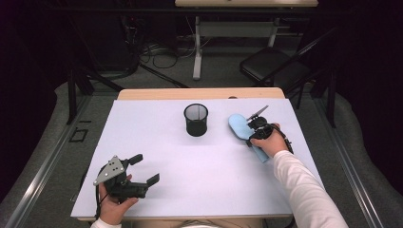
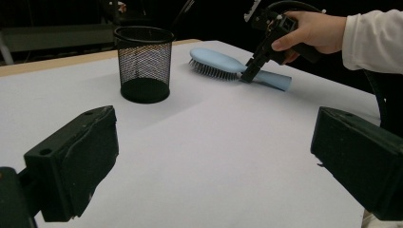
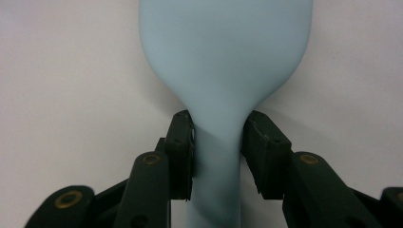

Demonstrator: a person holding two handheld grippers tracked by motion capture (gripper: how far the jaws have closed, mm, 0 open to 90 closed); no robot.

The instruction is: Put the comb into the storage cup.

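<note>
A light blue hairbrush (image 1: 237, 124) lies bristles down on the white table top, right of centre. My right gripper (image 1: 251, 137) comes down on the narrow neck where the handle meets the head. In the right gripper view both pads (image 3: 183, 142) sit against the sides of the hairbrush (image 3: 223, 57). The left gripper view shows that right gripper (image 2: 249, 75) tilted onto the hairbrush (image 2: 216, 59) in a hand with a white sleeve. My left gripper (image 1: 145, 169) rests near the front left of the table, jaws wide apart with nothing between them (image 2: 214, 161).
A black mesh pen cup (image 1: 196, 119) stands upright at the centre back of the white table top (image 1: 190, 190), left of the brush; it looks empty (image 2: 144, 64). Beyond the table are a folding chair (image 1: 273, 66), a desk leg and floor cables.
</note>
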